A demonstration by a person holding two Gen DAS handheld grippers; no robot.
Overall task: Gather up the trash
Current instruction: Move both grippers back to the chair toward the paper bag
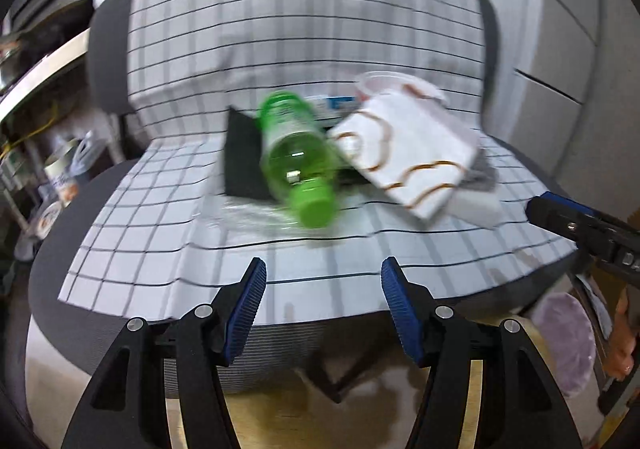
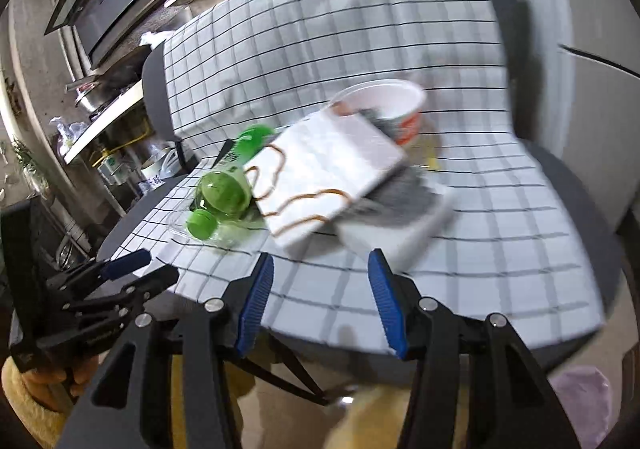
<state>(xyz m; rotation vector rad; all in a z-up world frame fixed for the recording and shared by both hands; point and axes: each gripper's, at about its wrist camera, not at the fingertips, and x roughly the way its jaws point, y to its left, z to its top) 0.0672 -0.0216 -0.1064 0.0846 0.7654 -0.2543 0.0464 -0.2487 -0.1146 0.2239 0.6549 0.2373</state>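
Observation:
A pile of trash lies on a chair seat covered with a white checked cloth [image 1: 160,233]. A green plastic bottle [image 1: 296,153] lies on its side, cap toward me, over crumpled clear plastic [image 1: 248,213]. Beside it lies a white paper bag with brown cord handles [image 1: 408,153], a white bowl-shaped cup [image 2: 384,105] behind it, a black flat item [image 1: 244,157] and a grey-white sponge [image 2: 400,217]. My left gripper [image 1: 324,305] is open and empty, short of the bottle. My right gripper [image 2: 320,297] is open and empty, short of the bag; its finger shows in the left view [image 1: 580,225].
The chair's dark back [image 1: 108,61] rises behind the pile. Kitchen shelves with pots and jars [image 2: 120,61] stand to the left. A white cabinet [image 1: 568,29] stands to the right. A pale purple object [image 1: 564,345] lies on the floor at the right.

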